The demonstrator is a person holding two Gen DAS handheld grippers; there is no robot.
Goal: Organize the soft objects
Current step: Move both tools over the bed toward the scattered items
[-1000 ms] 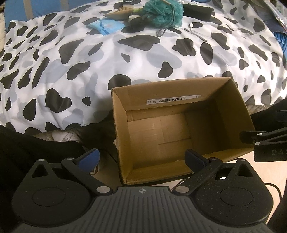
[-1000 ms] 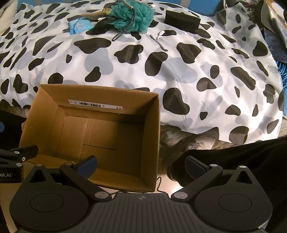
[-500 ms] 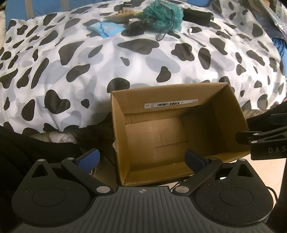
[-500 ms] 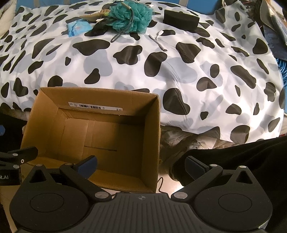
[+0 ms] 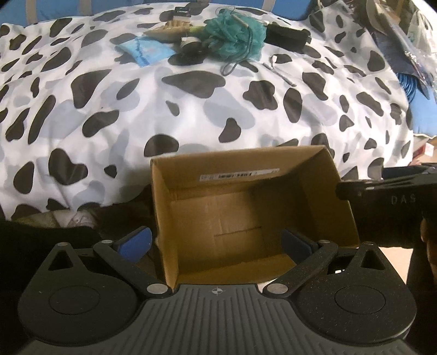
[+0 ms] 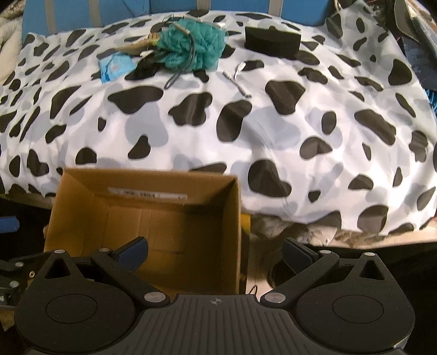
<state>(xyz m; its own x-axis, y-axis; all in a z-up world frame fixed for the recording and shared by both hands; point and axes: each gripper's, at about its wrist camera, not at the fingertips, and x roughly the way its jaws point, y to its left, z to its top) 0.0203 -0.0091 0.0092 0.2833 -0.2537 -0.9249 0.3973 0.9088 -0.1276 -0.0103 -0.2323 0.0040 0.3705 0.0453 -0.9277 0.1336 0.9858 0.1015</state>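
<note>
Presumably awaiting sorting, the loofah [image 6: 191, 45] and sponge [image 6: 271, 42] lie at the bed's [image 6: 273, 131] far edge; the box [image 5: 161, 218] stands at its near edge; both hand-held grippers [image 5: 215, 243] [image 6: 214, 250] gape wide, holding nothing.

Both wrist views face bedward, sharing cardboard box [image 5: 245, 213], bedspread [image 6: 273, 131]

Home bedroom, bed under a cow-print duvet [image 6: 245, 123] (black and grey blotches), blue headboard [image 6: 123, 13] behind
</note>
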